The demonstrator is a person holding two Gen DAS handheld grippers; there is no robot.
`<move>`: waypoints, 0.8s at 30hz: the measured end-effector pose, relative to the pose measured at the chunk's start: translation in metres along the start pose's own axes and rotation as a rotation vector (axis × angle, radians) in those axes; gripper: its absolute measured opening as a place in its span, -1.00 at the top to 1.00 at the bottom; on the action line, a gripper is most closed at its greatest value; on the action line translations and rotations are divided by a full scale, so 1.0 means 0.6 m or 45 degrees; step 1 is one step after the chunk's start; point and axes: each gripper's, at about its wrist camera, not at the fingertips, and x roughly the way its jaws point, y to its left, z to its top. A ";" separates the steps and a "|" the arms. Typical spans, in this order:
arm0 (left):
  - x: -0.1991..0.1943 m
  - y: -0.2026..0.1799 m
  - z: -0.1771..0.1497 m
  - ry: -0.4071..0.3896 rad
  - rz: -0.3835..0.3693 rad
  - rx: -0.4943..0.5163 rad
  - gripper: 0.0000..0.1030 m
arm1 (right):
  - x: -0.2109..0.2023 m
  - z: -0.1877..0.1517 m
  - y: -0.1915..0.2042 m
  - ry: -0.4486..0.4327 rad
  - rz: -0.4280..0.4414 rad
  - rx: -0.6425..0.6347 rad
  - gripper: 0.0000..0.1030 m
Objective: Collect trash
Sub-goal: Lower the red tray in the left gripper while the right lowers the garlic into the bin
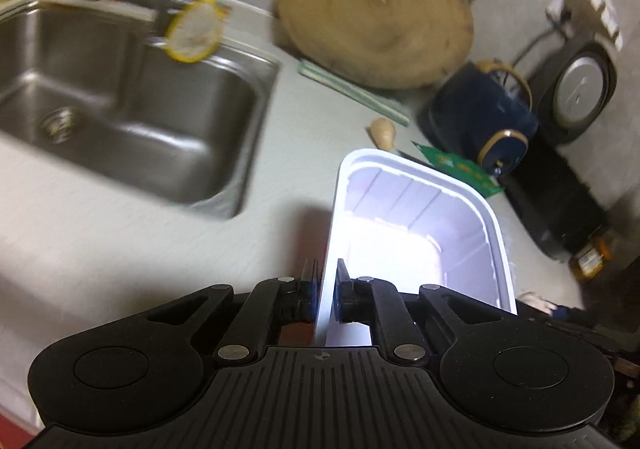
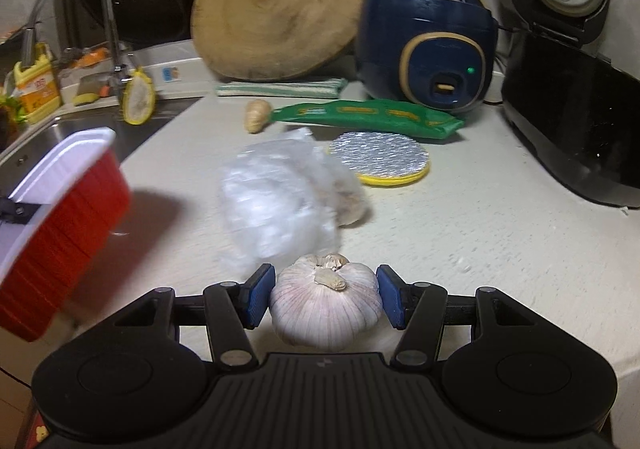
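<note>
Pale countertop [image 2: 500, 233] runs beside a steel sink [image 1: 132, 97].

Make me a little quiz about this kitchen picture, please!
1. True or false: the left gripper has its jaws shut on the rim of the red-and-white container.
2. What sits between the jaws of the right gripper? A) garlic bulb B) a lemon C) a spoon
3. Fill in: the round wooden chopping board leans up beside the dark blue ____.

Key: 1 true. 2 A, the garlic bulb. 3 rice cooker.
</note>
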 end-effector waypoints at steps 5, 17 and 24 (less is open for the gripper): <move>-0.104 0.079 -0.064 0.013 0.056 -0.077 0.79 | -0.038 -0.033 0.055 0.035 0.060 -0.023 -0.08; 0.016 0.229 -0.305 0.552 0.287 -0.256 0.79 | -0.012 -0.187 0.191 0.365 0.220 -0.139 -0.08; 0.255 0.277 -0.477 0.726 0.440 -0.271 0.79 | 0.120 -0.340 0.229 0.580 0.224 -0.248 -0.08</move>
